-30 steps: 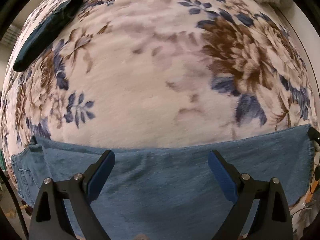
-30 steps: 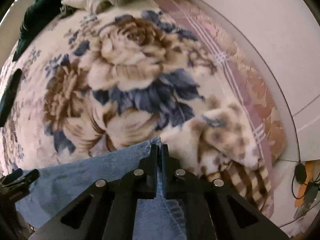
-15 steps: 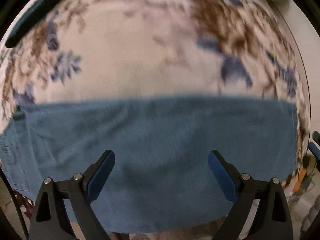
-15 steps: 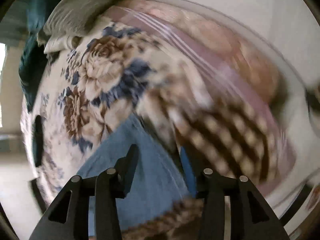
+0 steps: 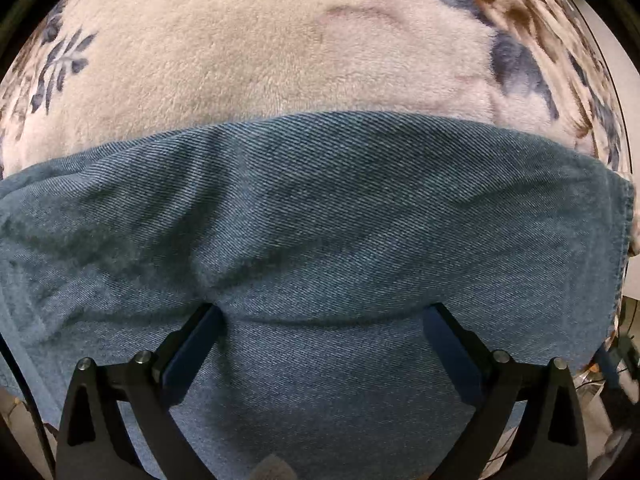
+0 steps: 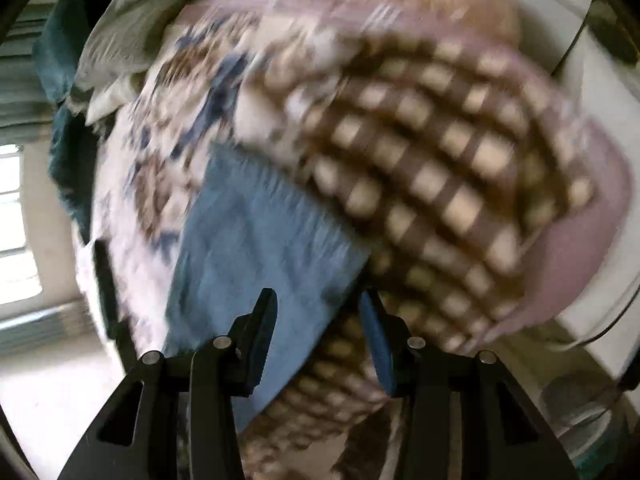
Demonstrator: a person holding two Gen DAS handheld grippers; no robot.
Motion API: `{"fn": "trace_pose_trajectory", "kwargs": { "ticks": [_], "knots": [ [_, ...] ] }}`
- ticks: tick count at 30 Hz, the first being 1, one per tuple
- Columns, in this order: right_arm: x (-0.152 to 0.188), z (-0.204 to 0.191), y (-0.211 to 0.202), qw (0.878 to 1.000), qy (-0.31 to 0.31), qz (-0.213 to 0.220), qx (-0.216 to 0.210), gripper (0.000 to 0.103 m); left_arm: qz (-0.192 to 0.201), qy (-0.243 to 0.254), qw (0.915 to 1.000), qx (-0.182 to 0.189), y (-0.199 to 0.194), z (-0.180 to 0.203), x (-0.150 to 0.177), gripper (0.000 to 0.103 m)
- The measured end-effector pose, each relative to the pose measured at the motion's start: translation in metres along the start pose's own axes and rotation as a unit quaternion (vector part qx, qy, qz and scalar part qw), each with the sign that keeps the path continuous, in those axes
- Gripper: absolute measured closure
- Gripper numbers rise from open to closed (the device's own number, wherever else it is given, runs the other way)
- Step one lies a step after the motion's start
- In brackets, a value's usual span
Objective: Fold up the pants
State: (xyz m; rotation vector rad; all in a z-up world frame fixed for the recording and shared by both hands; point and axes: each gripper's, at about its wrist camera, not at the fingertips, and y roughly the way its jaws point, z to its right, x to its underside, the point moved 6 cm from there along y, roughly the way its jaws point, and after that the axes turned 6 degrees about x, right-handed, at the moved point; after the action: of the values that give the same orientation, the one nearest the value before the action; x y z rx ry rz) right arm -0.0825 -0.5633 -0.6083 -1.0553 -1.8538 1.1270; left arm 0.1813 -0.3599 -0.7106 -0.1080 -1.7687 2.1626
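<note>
Opening wide, left tongs (image 5: 322, 324) pressed onto jeans (image 5: 320, 220), long axis crosswise; nothing gripped. Right tongs (image 6: 318, 314) half-open, empty, at jeans' end.

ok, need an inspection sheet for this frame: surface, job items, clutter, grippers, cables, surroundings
Surface: floral fleece blanket, with a checked blanket at its edge.
Job's things: denim pants lying flat on it.
Clutter: grey bundle and dark teal cloth at the far end.
Grippers: left gripper jaws opening, tips pressed into the denim; right gripper open, nothing held.
Cables: dark cable, blurred.
Surroundings: window, pale wall.
</note>
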Motion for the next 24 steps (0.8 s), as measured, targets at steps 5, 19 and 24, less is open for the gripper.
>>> {"fn": "trace_pose_trajectory", "kwargs": {
  "ticks": [5, 19, 24],
  "knots": [
    [0.02, -0.007, 0.059, 0.999, -0.004, -0.05, -0.011, 0.057, -0.004, 0.001, 1.0, 0.0, -0.004, -0.003, 0.008, 0.0],
    [-0.011, -0.035, 0.079, 0.991, 0.04, 0.022, -0.123, 0.087, -0.007, -0.005, 0.9999, -0.006, 0.001, -0.004, -0.001, 0.0],
    [-0.017, -0.055, 0.074, 0.988, 0.003, 0.041, -0.146, 0.09, -0.018, -0.013, 0.9997, -0.014, 0.006, -0.002, -0.004, 0.0]
  ]
}}
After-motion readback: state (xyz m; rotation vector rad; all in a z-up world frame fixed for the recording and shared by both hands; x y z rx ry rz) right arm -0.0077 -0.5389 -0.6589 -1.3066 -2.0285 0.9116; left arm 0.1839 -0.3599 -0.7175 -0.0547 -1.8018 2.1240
